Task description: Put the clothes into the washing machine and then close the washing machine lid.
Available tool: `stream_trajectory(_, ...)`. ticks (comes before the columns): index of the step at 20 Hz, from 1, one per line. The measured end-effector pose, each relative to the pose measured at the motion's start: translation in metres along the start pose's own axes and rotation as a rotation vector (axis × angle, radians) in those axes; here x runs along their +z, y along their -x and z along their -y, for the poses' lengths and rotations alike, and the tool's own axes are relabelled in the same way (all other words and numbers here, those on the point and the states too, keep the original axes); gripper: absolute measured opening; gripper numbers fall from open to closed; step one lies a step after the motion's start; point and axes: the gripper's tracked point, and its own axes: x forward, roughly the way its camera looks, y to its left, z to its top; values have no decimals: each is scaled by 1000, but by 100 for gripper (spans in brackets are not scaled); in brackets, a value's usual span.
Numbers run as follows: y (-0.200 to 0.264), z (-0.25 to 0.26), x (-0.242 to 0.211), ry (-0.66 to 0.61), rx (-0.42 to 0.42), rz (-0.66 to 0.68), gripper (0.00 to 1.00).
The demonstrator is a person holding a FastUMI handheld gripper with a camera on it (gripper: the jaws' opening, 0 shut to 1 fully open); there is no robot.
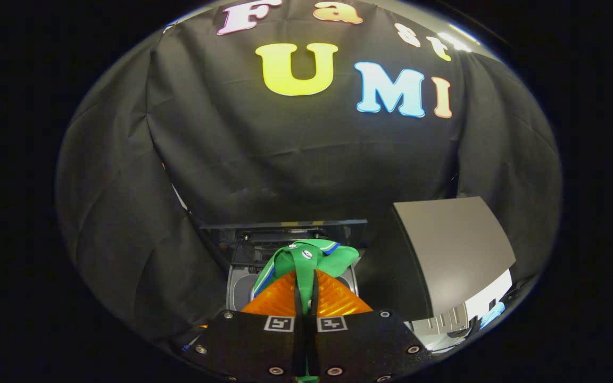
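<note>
Black cloth backs the booth as the hand-held gripper (pixel 306 298) pinches a soft, light green garment (pixel 306 258) at a bunched fold above the open washing machine (pixel 242 287).

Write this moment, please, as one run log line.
tongs: shut on green garment | garment: held above open washing machine, not yet inside | lid: raised behind tub | grey appliance: beside machine

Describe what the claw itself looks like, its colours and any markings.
The claw has two translucent orange ribbed wedge-shaped fingers on a black textured body with silver screws. Each half carries a small black-and-white square marker near the finger base.
</note>
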Motion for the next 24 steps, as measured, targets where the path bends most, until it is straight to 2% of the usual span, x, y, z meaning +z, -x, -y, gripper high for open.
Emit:
stream_trajectory(9, -63, -22, -50, -31, 1, -75, 2)
stream_trajectory(17, -117, -27, -93, 12, -23, -135, 2)
stream_trajectory(24, -158, -41, -119, 61, 8, -175, 2)
